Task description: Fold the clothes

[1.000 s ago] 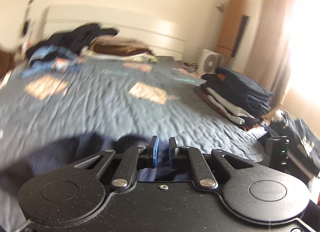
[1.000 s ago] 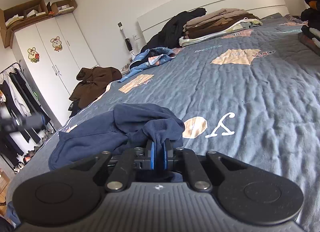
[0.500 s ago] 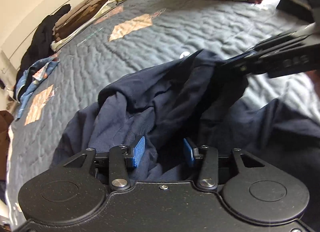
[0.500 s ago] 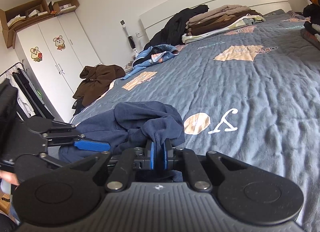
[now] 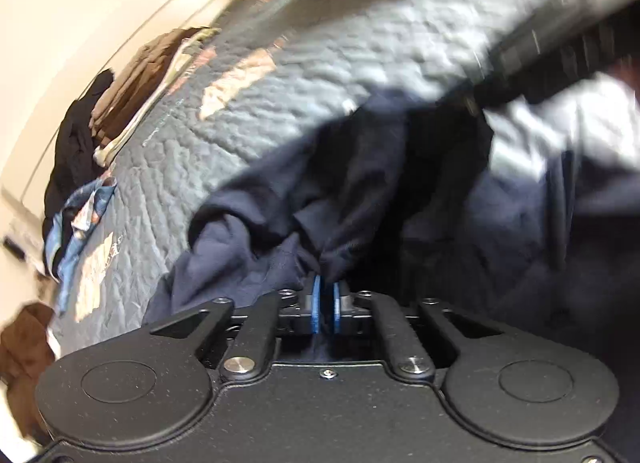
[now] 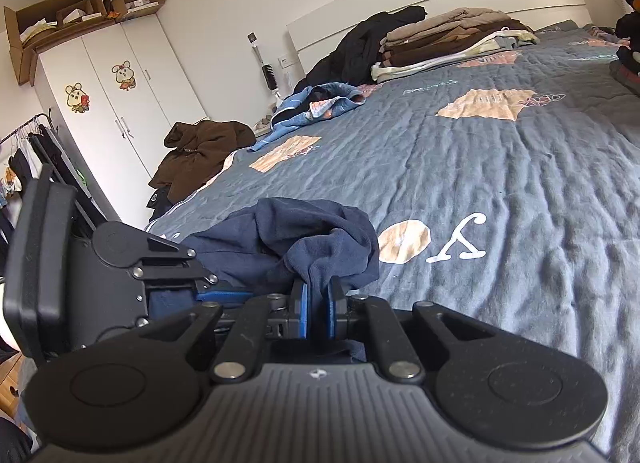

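A crumpled navy garment (image 5: pixel 360 183) lies on the grey-blue quilt (image 6: pixel 480 167) near the bed's front edge. In the left wrist view my left gripper (image 5: pixel 326 287) points down into it, jaws closing, the blue pads pressed on a pinched fold. My right gripper (image 6: pixel 318 295) is shut on another bunch of the same navy garment (image 6: pixel 304 231), which rises in a hump just ahead of it. The left gripper (image 6: pixel 216 291) shows at the lower left of the right wrist view, close beside the right one. The right gripper (image 5: pixel 560 35) is a blurred black bar at the upper right of the left wrist view.
A folded stack of brown and beige clothes (image 6: pixel 448 39) and a black garment lie by the headboard. A blue patterned garment (image 6: pixel 320 103) and a brown one (image 6: pixel 200 151) sit at the bed's left side. White wardrobe (image 6: pixel 120 103) and clothes rack (image 6: pixel 24 151) stand left. Dark folded clothes (image 6: pixel 628 55) far right.
My left gripper swung down from facing across the bed, rolled, opened over the navy garment and then shut on a fold. The right gripper stayed put, still gripping the cloth.
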Motion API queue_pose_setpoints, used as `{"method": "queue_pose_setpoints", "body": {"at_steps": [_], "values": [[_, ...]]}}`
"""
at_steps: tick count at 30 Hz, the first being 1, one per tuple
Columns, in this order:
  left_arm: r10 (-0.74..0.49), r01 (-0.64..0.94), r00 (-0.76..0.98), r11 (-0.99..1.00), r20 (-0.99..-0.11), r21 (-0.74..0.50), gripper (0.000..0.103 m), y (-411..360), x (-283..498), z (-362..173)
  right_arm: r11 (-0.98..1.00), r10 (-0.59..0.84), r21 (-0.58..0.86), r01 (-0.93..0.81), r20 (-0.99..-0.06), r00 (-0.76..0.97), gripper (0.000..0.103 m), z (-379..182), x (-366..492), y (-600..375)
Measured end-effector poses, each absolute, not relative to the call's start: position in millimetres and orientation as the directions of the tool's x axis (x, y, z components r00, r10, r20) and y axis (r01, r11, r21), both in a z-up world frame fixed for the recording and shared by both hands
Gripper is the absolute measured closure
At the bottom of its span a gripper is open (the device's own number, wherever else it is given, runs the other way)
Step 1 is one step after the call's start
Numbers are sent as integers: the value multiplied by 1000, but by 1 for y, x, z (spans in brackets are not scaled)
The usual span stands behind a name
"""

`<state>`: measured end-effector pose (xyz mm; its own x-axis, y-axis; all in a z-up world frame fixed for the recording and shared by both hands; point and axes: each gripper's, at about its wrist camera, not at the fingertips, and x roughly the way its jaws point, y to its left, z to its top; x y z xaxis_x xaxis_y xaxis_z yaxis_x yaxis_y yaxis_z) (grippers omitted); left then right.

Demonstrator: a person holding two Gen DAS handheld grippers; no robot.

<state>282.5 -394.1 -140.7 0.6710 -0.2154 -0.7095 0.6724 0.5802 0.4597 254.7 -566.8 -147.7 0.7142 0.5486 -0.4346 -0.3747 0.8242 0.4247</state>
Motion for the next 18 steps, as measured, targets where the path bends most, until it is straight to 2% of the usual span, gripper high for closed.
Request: {"method": "queue_pose_setpoints", "body": {"at_steps": [4, 7, 8, 10, 14, 18], "values": [[-388, 658, 651, 717, -652, 231, 103, -378, 288, -82, 826, 537, 442, -350, -429, 727, 93, -148, 255, -575], [-544, 670, 616, 743, -570, 15, 103, -367, 295, -35, 830, 531, 439, -344, -434, 728, 92, -148, 256, -575], [-568, 675, 608, 737, -555, -14, 103, -367, 297, -25, 832, 530, 436, -344, -437, 727, 92, -148, 256, -575], [-539, 688, 597, 725, -594, 34, 103, -378, 301, -18, 830, 532, 438, -346, -433, 728, 92, -147, 256, -575], [-352, 699, 630, 646, -692, 307, 102, -405, 291, -56, 826, 538, 440, -352, -432, 724, 92, -147, 256, -577], [-271, 729, 601, 573, -752, 376, 102, -405, 286, -106, 823, 541, 445, -352, -430, 723, 92, -148, 257, -577]]}}
